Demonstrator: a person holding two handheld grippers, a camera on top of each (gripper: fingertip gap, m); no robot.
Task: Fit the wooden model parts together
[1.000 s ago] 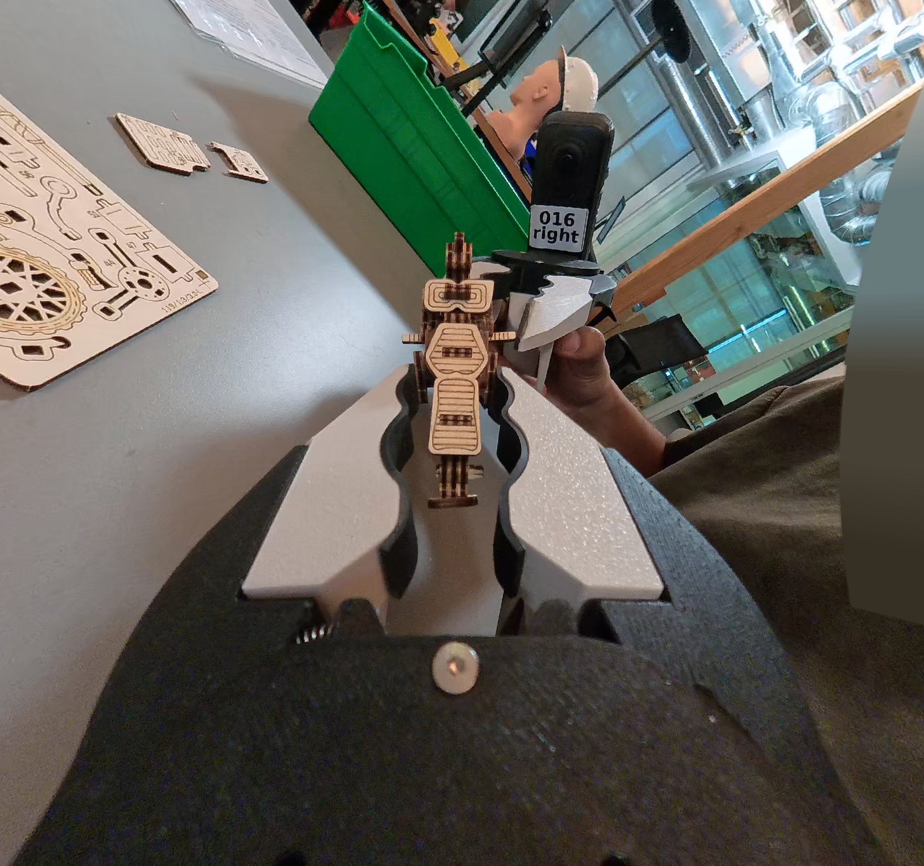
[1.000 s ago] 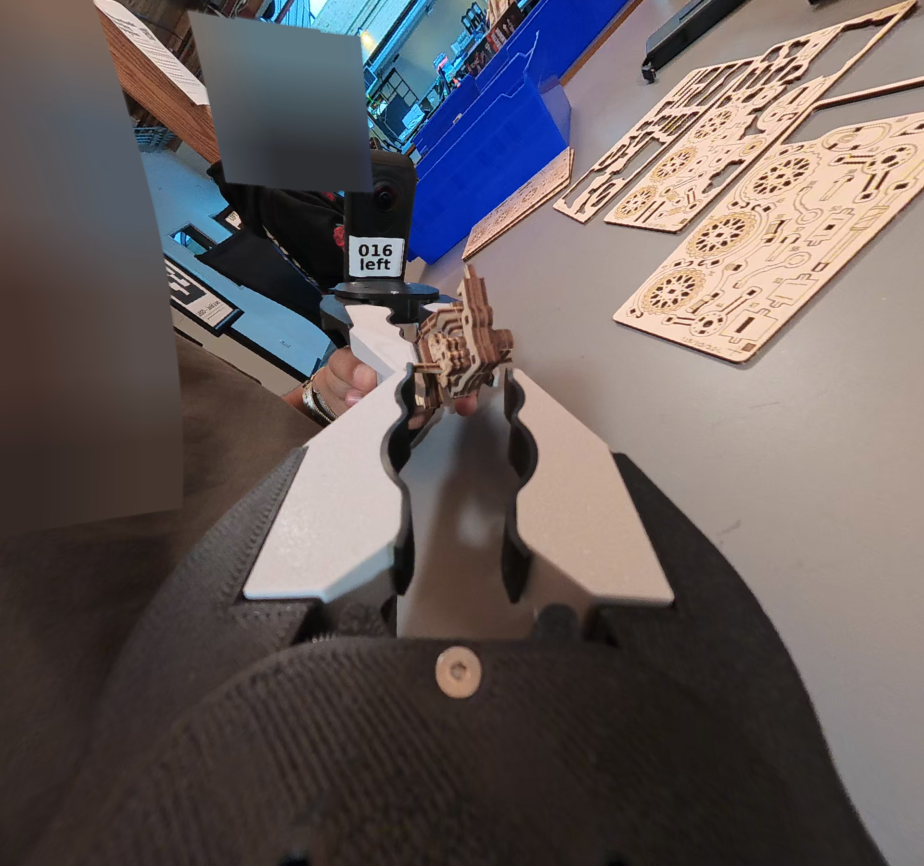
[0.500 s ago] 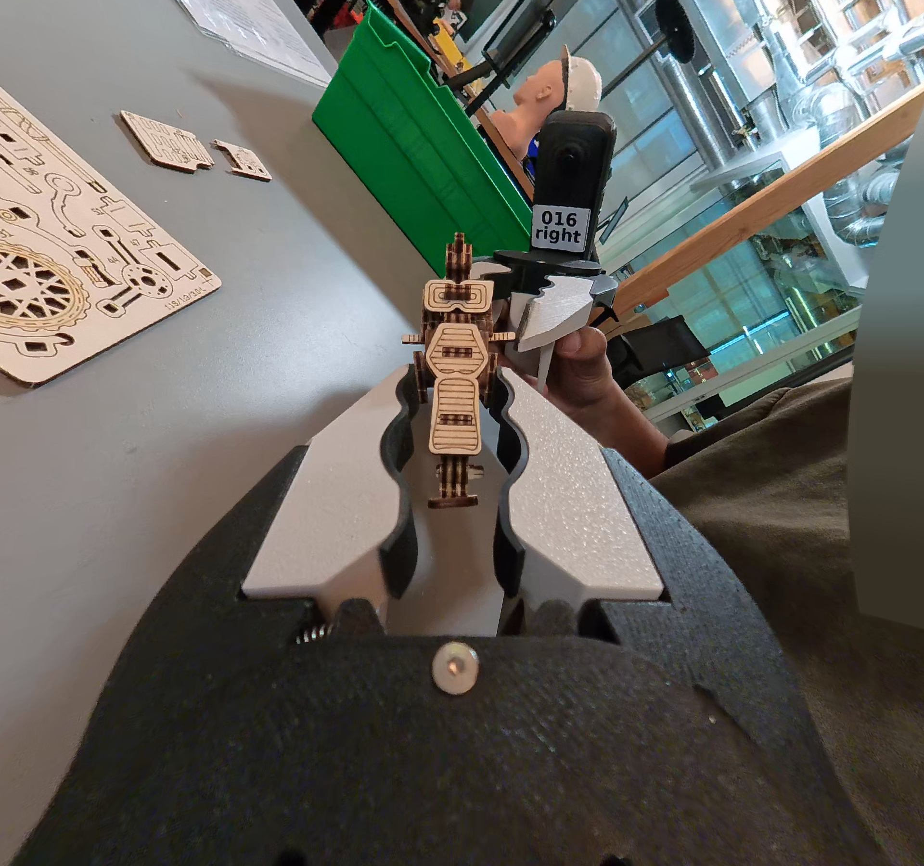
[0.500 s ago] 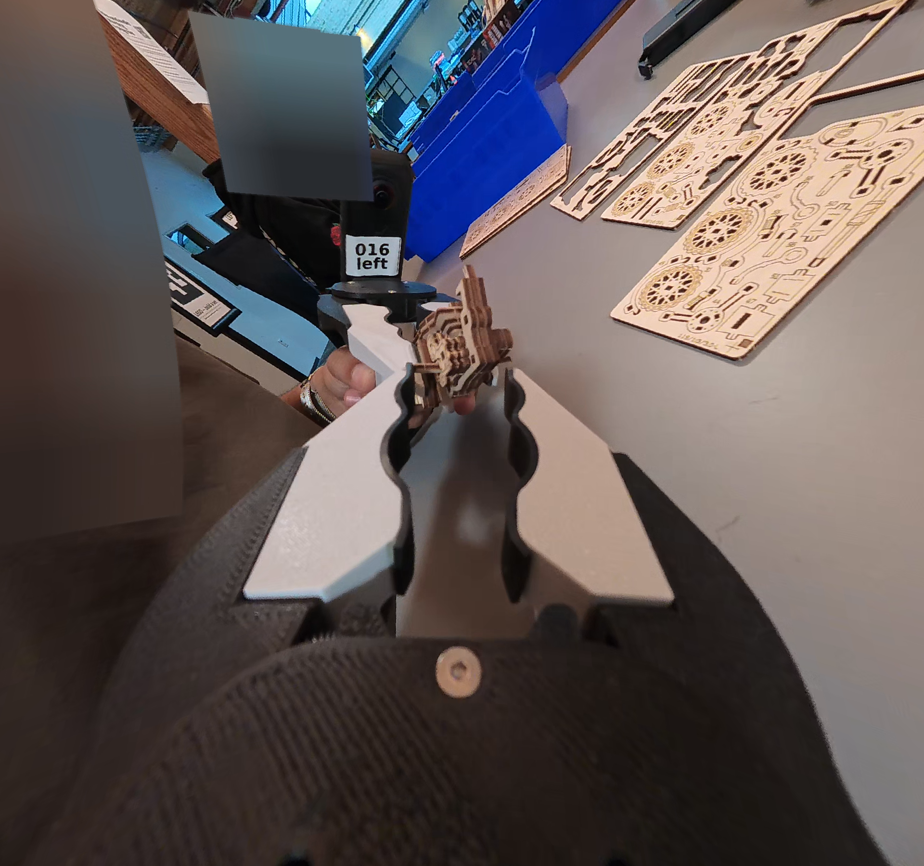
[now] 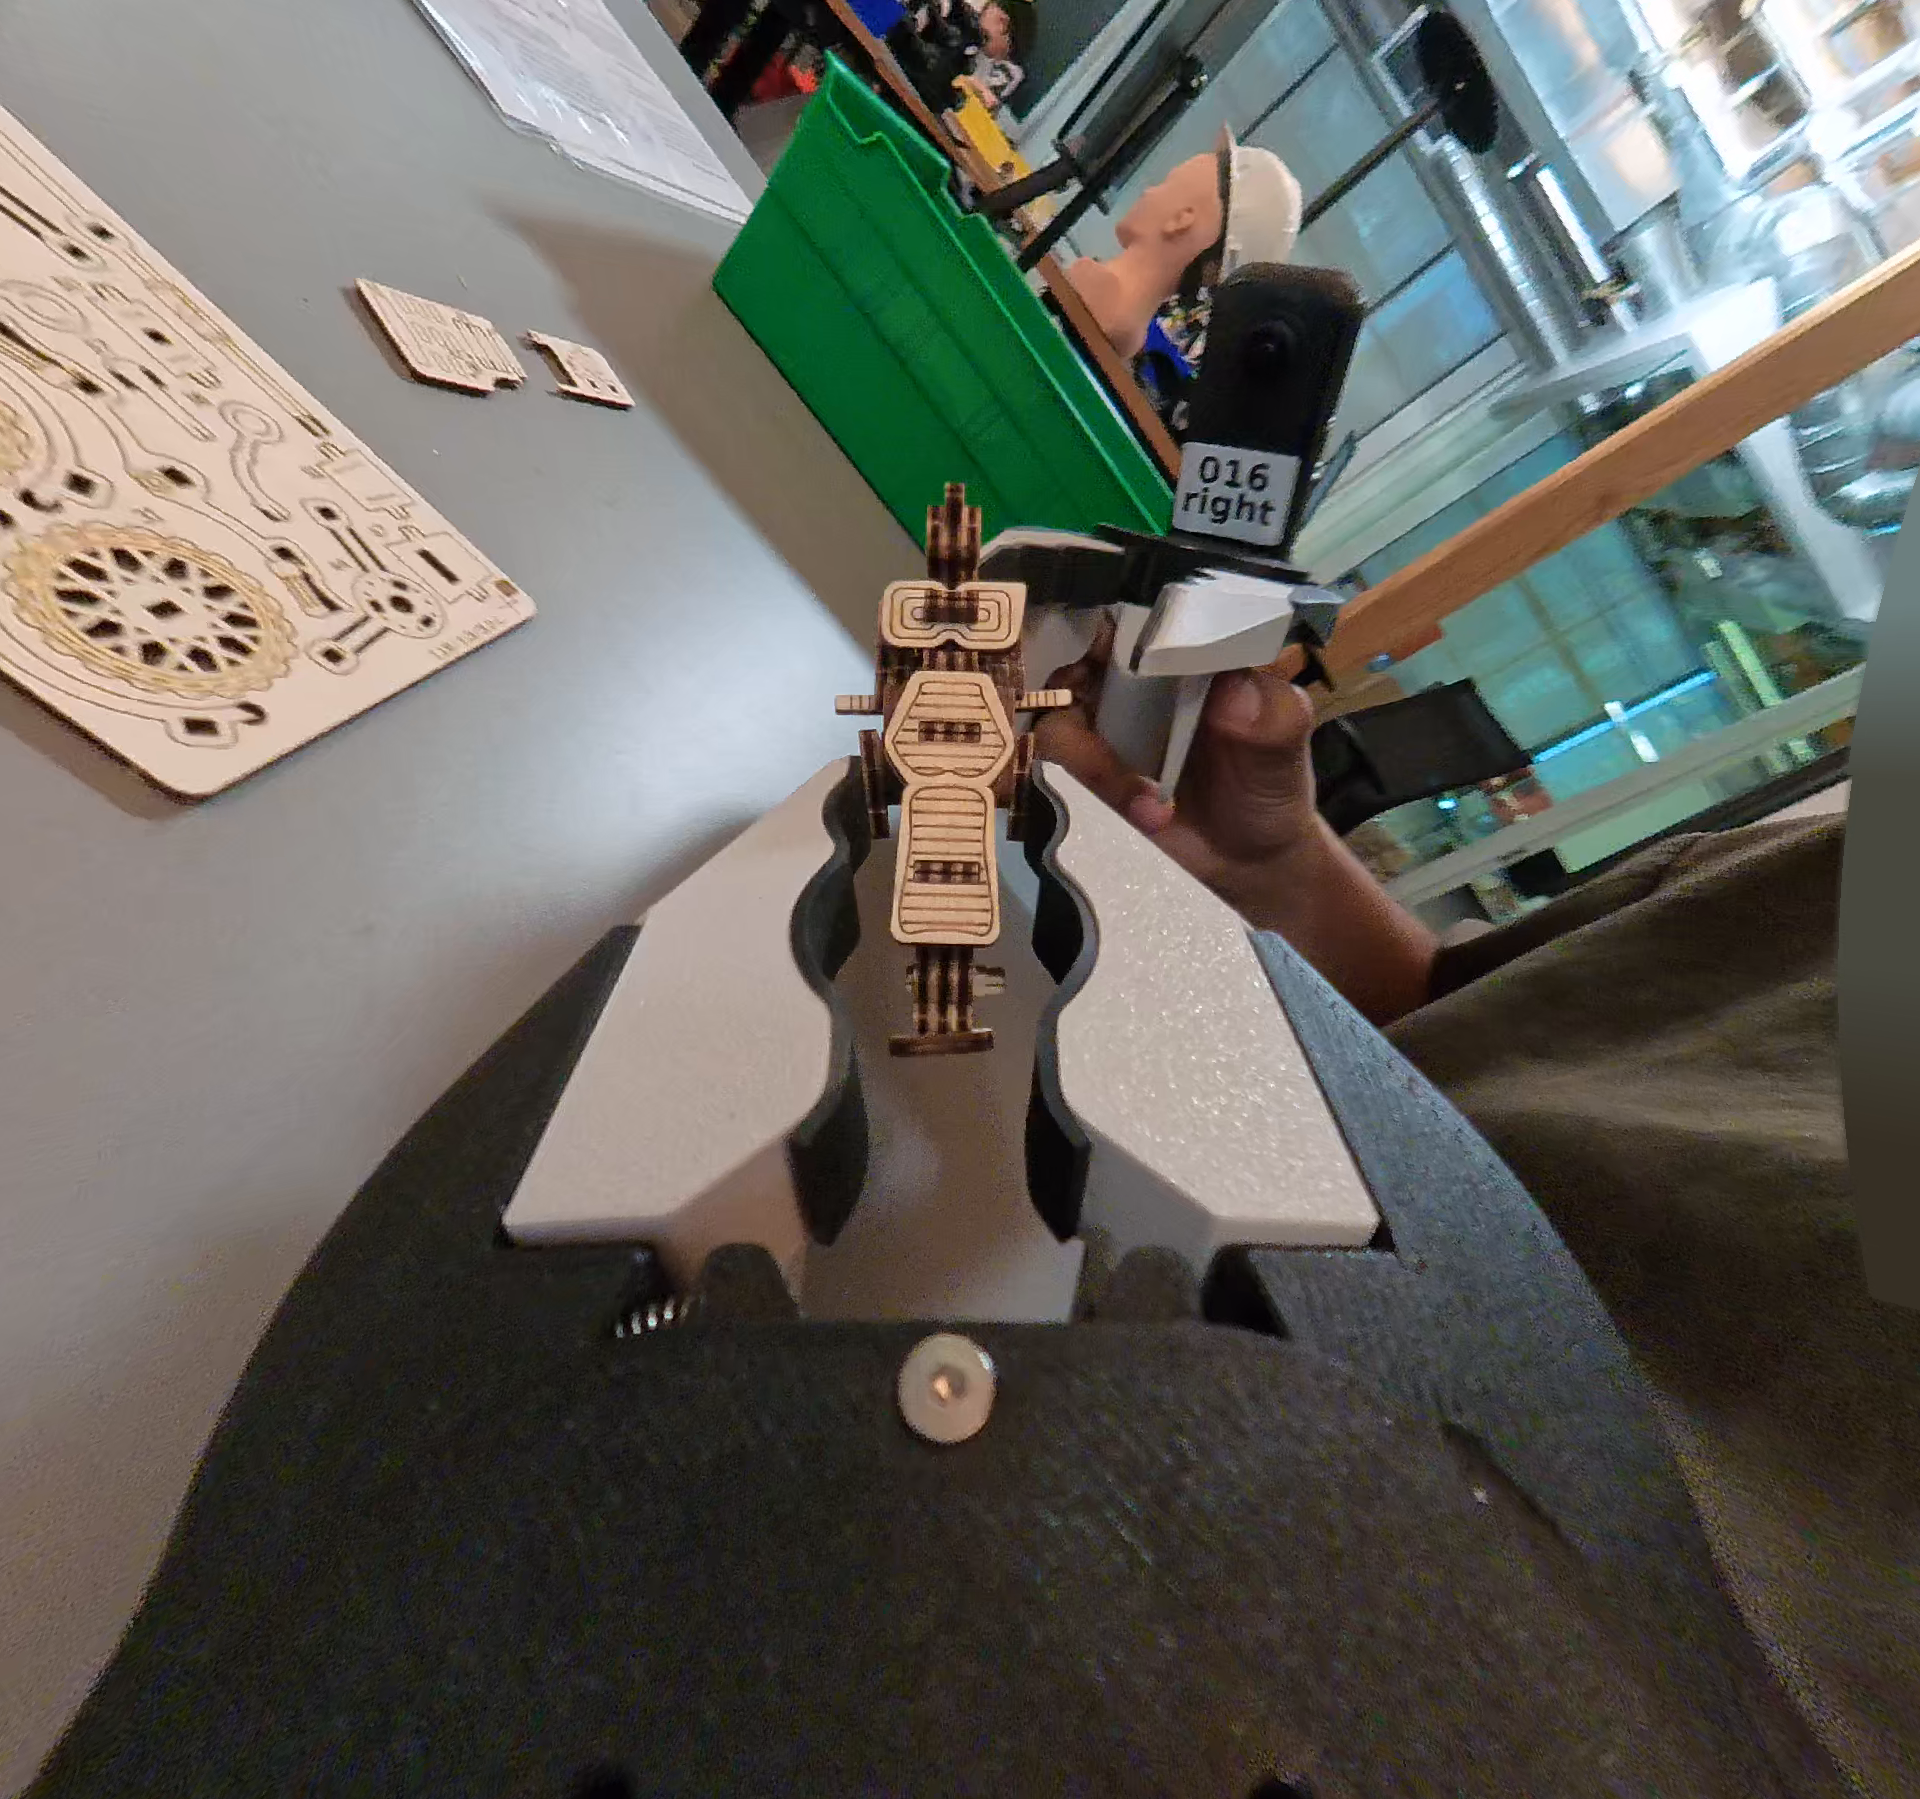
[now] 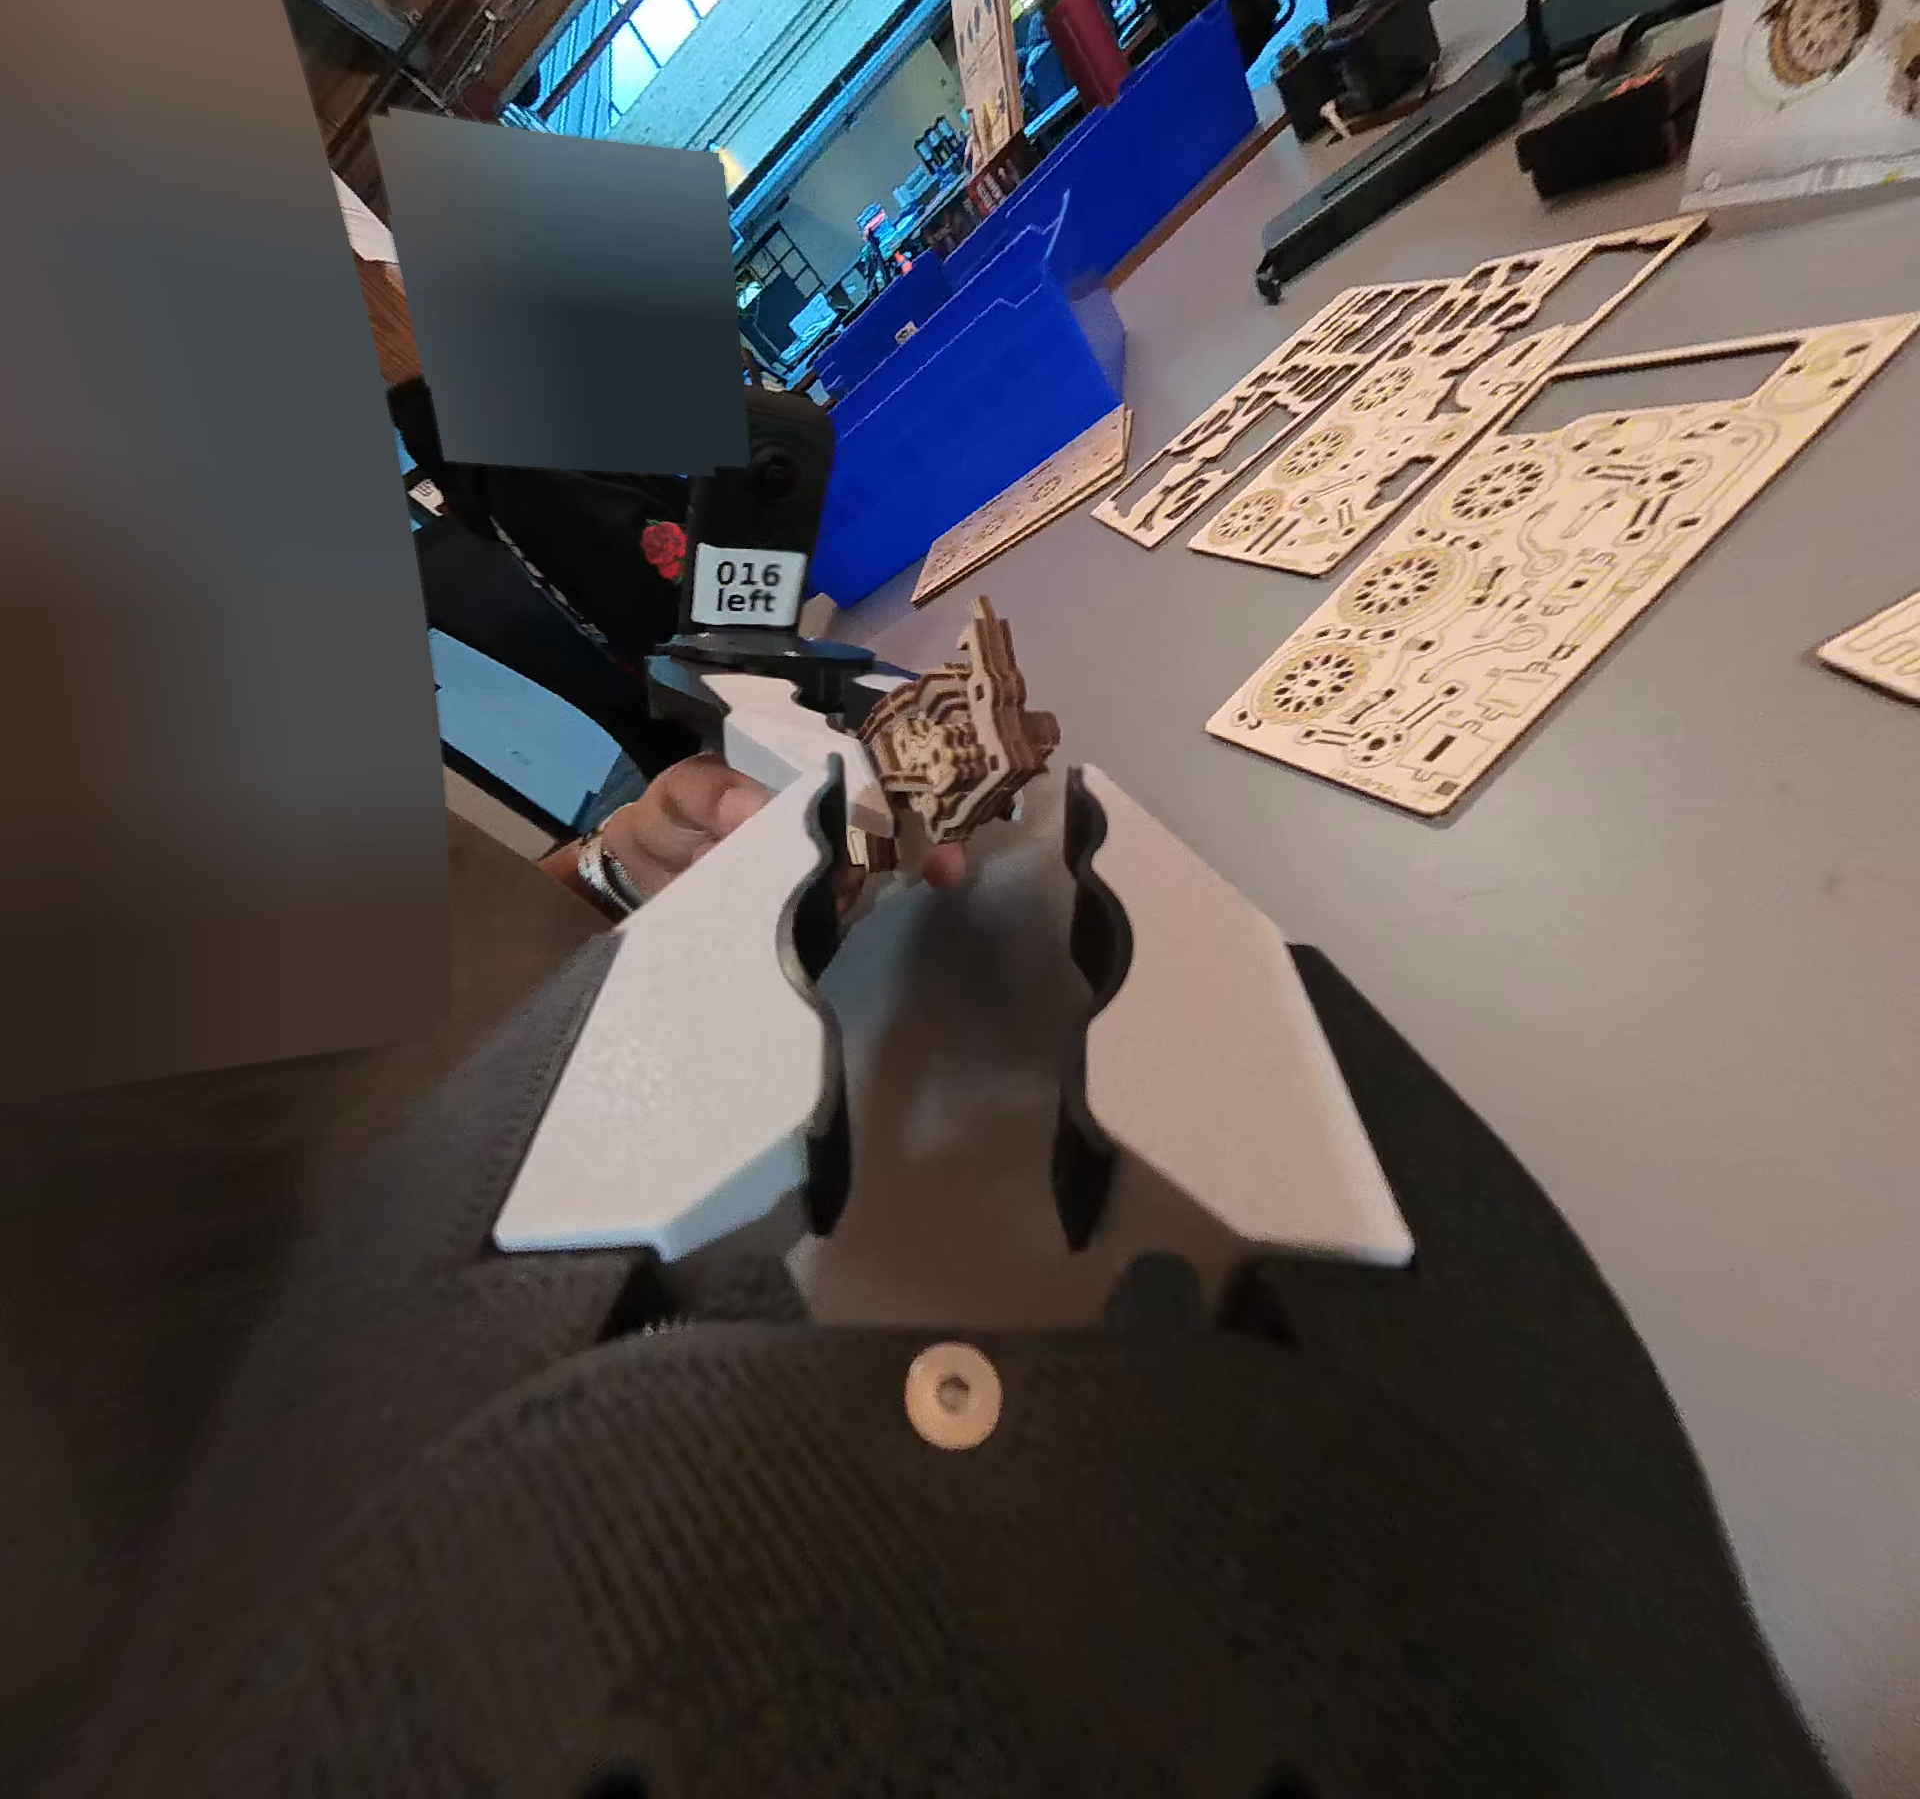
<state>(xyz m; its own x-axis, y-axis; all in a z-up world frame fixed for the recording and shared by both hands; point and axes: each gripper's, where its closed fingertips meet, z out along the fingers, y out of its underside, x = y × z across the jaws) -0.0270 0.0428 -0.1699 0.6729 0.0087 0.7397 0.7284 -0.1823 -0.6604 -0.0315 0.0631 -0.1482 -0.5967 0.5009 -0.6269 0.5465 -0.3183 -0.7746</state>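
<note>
A small wooden model assembly (image 5: 943, 793) of layered laser-cut pieces stands upright between the fingers of my left gripper (image 5: 940, 799), which is shut on it above the grey table (image 5: 468, 918). In the right wrist view the model (image 6: 961, 731) sits just beyond the tips of my right gripper (image 6: 956, 793), which is open and empty. The left gripper (image 6: 800, 726) shows there holding the model from the left. In the left wrist view the right gripper (image 5: 1174, 627) shows behind and to the right of the model, apart from it, with a hand on it.
Sheets of laser-cut wooden parts (image 5: 208, 554) lie on the table, with two loose pieces (image 5: 442, 352) beyond. A green bin (image 5: 914, 315) and a paper sheet (image 5: 520, 14) lie farther off. More part sheets (image 6: 1507, 586) and blue bins (image 6: 966, 419) show in the right wrist view. The tips of both grippers are at nearly the same place.
My right gripper's fingers have spread a little wider and it has drawn back from the model, to the right in the left wrist view. My left gripper still holds the model.
</note>
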